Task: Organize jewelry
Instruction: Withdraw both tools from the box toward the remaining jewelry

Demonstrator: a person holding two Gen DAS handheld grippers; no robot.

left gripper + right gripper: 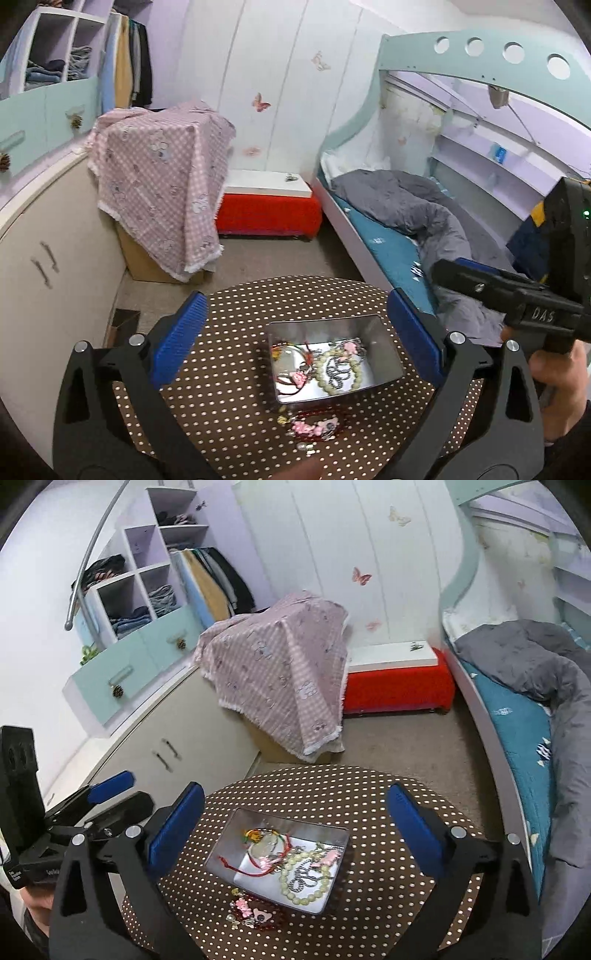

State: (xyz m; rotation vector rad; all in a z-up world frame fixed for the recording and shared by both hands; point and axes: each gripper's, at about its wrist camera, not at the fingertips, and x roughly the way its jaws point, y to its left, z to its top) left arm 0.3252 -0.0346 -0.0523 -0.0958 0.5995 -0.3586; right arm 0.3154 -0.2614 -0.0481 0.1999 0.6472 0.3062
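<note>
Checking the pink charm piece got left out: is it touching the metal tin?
Cannot tell. In the right wrist view the pink charm piece lies on the table just outside the metal tin, too close to judge.

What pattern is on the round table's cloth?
Brown with small white polka dots on the table cloth; the right wrist view shows it best.

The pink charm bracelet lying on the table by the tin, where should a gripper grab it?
Grab the pink charm bracelet at its chunky pink charms, coming from straight above. It lies flat on the dotted table, close against the tin's near wall, so a sideways reach would likely bump the tin, and the thin red beads could slip out.
</note>
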